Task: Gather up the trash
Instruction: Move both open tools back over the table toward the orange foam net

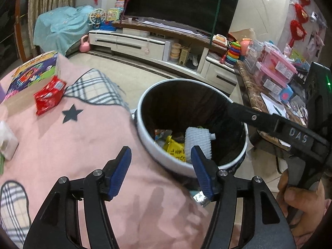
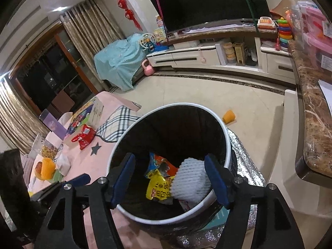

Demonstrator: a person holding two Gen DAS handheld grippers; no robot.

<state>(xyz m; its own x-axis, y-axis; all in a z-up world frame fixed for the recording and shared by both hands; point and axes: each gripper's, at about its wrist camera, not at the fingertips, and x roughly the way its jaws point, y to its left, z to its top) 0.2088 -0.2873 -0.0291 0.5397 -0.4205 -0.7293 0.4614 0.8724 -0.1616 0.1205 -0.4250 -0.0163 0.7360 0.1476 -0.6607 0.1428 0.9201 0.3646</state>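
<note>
Both grippers open and empty above the bin, which already holds 1 foam net and wrappers. Left gripper fingers half-spread; right gripper fingers wider. Next trash, the red packet, lies upper left on the pink cloth, long axis diagonal, nearer the left gripper.

Left hand-held gripper blk arms, blue ribbed pads, silver screws, right hand-held gripper same, "DAS" mark

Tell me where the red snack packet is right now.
The red snack packet lies on the pink cloth, left of the trash bin in both views, beside the colourful box.
</note>
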